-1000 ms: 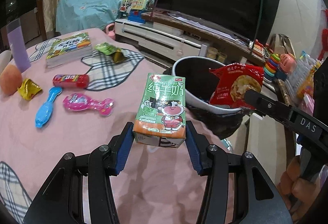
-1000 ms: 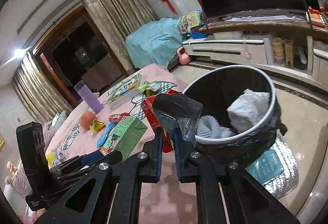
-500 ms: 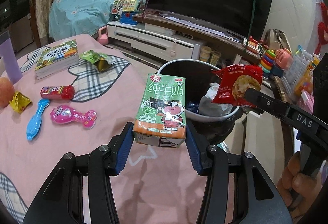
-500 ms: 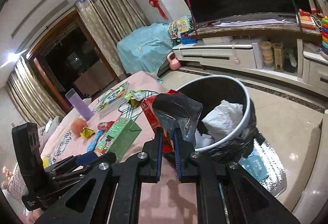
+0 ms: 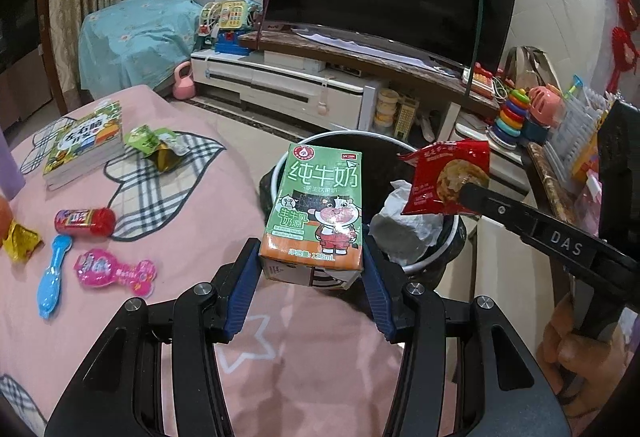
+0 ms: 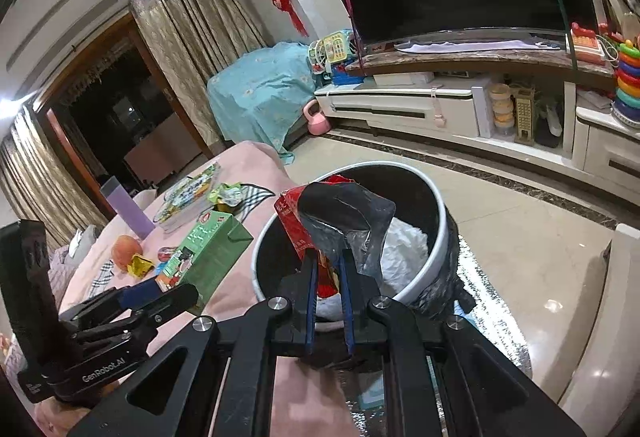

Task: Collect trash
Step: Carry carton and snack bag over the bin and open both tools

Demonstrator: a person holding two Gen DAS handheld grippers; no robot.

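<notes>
My left gripper [image 5: 311,263] is shut on a green milk carton [image 5: 318,213], held upright above the pink table edge just before the bin [image 5: 448,237]. In the right wrist view the same carton [image 6: 202,255] shows at the left in the left gripper [image 6: 160,291]. My right gripper [image 6: 329,265] is shut on a red snack wrapper [image 6: 320,225] with a silver inside, held over the bin [image 6: 436,237]. In the left wrist view that wrapper [image 5: 444,177] hangs above the bin's right side. White crumpled paper [image 6: 404,257] lies in the bin.
On the pink tablecloth [image 5: 192,221] lie a green wrapper [image 5: 154,145], a book [image 5: 86,141], a red tube [image 5: 84,221], a pink packet [image 5: 114,271], a blue spoon [image 5: 54,279] and a gold wrapper [image 5: 20,245]. A TV stand [image 5: 288,93] lines the far wall. A person's hand [image 5: 576,349] holds the right gripper.
Both grippers have moved toward the bin with their loads. The bin's inside and its white paper now show more fully, and the red wrapper has come over the opening.
</notes>
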